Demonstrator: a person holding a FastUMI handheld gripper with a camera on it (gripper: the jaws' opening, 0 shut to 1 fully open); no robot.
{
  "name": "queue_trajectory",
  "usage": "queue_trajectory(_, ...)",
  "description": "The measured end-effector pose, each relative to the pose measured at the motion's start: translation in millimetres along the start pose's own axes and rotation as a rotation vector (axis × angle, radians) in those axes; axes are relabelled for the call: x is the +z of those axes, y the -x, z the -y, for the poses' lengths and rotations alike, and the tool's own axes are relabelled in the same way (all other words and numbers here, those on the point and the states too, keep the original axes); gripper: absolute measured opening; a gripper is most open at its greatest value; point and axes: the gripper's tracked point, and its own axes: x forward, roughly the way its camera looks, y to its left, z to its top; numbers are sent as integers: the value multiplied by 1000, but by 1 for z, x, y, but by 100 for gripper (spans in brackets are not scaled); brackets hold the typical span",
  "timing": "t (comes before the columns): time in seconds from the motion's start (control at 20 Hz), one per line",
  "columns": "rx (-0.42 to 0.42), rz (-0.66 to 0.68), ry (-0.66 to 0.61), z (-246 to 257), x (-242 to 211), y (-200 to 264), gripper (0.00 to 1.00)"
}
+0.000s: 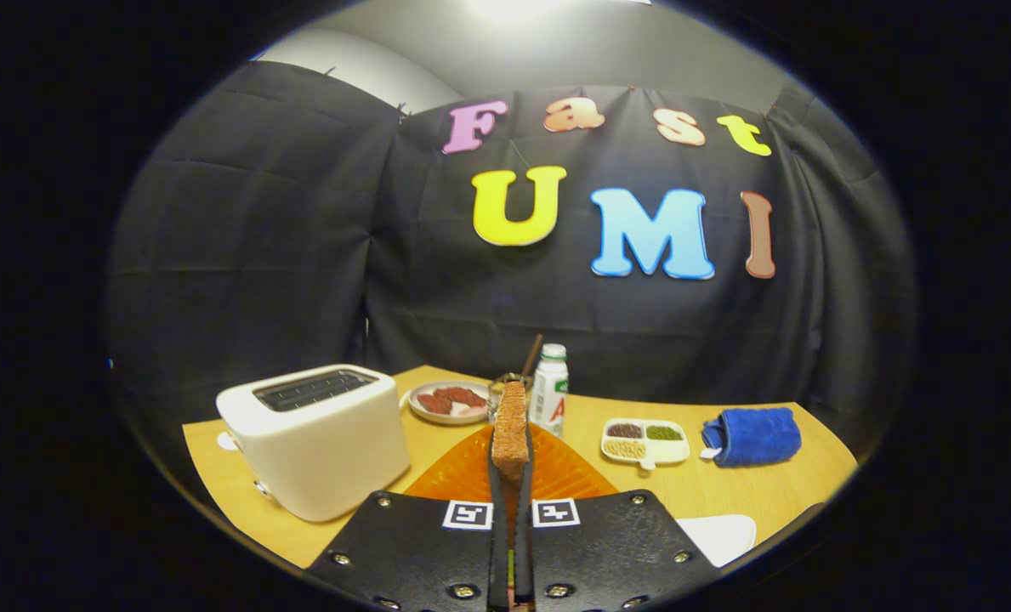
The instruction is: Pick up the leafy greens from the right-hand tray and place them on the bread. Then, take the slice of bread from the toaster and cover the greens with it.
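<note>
tongs [511, 476] seen at bottom centre of the frame | two fingers [500, 510] drawn nearly together, only a narrow gap left | slice of bread [510, 425] clamped upright on edge between them, pressed from both sides | tongs held level, raised above the surface, pointed straight ahead

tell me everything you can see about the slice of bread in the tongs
The slice of bread is golden brown with a rough, crumbly, toasted-looking crust. It stands upright, seen edge-on, so it looks narrow and tall. The tongs are shut on its lower part, one finger pressing each flat side. It is held above the orange plate, to the right of the white toaster and in front of the small bottle. Nothing but the tongs touches it.
</note>
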Motion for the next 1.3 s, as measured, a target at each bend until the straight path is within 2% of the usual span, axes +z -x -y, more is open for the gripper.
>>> queue_trajectory(0.2, -95, -51, 53, 36, -27, 0, 3)
queue_trajectory(0.35, -111, -60, 89, 35, -41, 2, 3)
queue_trajectory(0.7, -43, -95, 142, -6, -70, -3, 3)
queue_trajectory(0.85, 6, -136, 132, -25, -86, -5, 3)
queue_trajectory(1.05, 28, -173, 133, -39, -98, -8, 3)
queue_trajectory(1.15, 67, -238, 106, -49, -116, -11, 3)
queue_trajectory(1.3, 93, -283, 25, -53, -119, -11, 3)
